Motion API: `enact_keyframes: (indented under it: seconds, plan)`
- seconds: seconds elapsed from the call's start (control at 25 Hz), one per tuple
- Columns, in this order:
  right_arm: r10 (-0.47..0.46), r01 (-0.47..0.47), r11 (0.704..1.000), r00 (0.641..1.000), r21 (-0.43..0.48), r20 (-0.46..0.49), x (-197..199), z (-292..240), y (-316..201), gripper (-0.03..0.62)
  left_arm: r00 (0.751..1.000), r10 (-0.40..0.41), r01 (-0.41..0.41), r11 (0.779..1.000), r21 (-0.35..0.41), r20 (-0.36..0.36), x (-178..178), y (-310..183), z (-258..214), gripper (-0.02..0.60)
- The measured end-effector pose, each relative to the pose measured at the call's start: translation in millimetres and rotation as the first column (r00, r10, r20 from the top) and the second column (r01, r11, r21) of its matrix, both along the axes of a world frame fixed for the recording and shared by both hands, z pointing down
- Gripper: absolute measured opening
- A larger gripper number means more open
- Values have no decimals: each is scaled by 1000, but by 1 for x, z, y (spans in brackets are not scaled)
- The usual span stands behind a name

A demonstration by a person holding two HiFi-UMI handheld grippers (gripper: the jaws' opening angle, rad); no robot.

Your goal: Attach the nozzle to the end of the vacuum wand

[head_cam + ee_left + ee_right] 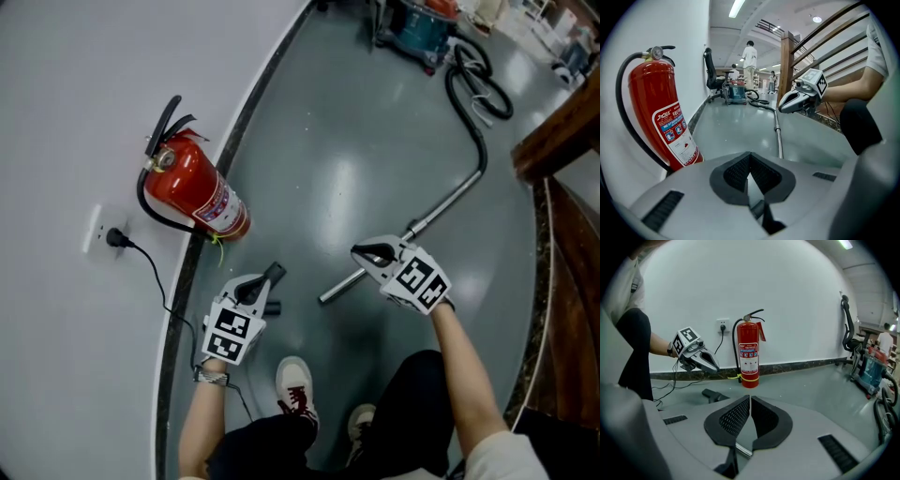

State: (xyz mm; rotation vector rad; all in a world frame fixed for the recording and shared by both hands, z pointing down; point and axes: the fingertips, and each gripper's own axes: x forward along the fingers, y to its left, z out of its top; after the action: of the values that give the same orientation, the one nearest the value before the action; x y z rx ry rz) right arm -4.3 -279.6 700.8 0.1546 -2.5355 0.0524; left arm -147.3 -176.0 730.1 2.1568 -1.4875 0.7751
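Both pressed together and empty, the left claw [274,274] is hovering over a black plastic nozzle [272,307], the right claw [362,251] over a silver metal wand [448,202].

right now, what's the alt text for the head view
The left hand-held gripper hangs shut near a black plastic nozzle on the grey floor; the right hand-held gripper, also shut, near the end of a long silver metal vacuum wand. A red fire extinguisher stands by the wall.

Bright ceiling light, glare on glossy floor [347,178] — fisheye edges dark, sharp focus
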Motion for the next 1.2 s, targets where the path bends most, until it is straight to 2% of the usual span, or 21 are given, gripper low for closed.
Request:
enact_keyframes:
  seconds: [0.12, 0.24, 0.4, 0.48, 0.56, 0.64, 0.72, 0.8, 0.88, 0.96, 1.0, 1.04, 1.08, 1.2]
  plan:
    - [13, -13, 1000, 1000, -27, -15, 4, 20, 0, 30, 1000, 1, -1, 1000, -10, 16, -3, 0, 9, 0]
    - [-38, 33, 997, 997, -67, -67, 7, 43, 6, 31, 998, 55, -53, 997, -50, 35, 3, 6, 15, 0]
    - [-75, 55, 988, 987, -144, -140, 11, 65, 11, 31, 996, 77, -84, 985, -153, -52, 9, 13, 20, 0]
    - [-83, 55, 987, 980, -152, -182, 15, 74, 8, 31, 990, 140, -144, 963, -226, -34, 12, 18, 33, 0]
    - [-107, 70, 977, 978, -203, -179, 16, 76, 6, 31, 972, 233, -220, 935, -278, 14, 16, 22, 48, 0]
    - [-138, 97, 960, 980, -264, -140, 14, 74, 8, 31, 955, 296, -281, 917, -282, 12, 21, 24, 57, 0]
    - [-173, 131, 954, 975, -271, -138, 12, 80, 13, 31, 936, 351, -338, 896, -286, -6, 24, 30, 68, 0]
    - [-224, 176, 947, 961, -270, -162, 12, 92, 23, 31, 908, 418, -395, 869, -298, 17, 23, 39, 83, 0]
    - [-271, 214, 936, 945, -281, -183, 12, 105, 32, 42, 885, 463, -428, 847, -317, 41, 20, 49, 101, 0]
    - [-308, 244, 925, 930, -290, -200, 12, 115, 39, 105, 869, 492, -449, 824, -345, 44, 20, 60, 117, 2]
    - [-324, 258, 921, 923, -290, -206, 12, 119, 42, 114, 860, 508, -462, 810, -360, 39, 22, 66, 123, 4]
    - [-342, 276, 917, 916, -288, -212, 12, 123, 46, 117, 852, 523, -475, 796, -376, 33, 24, 73, 128, 45]
    - [-362, 296, 912, 906, -284, -218, 12, 126, 51, 122, 843, 538, -486, 783, -389, 30, 25, 79, 132, 60]
    - [-400, 336, 904, 884, -266, -241, 15, 130, 59, 132, 799, 599, -524, 739, -423, 57, 21, 92, 143, 68]
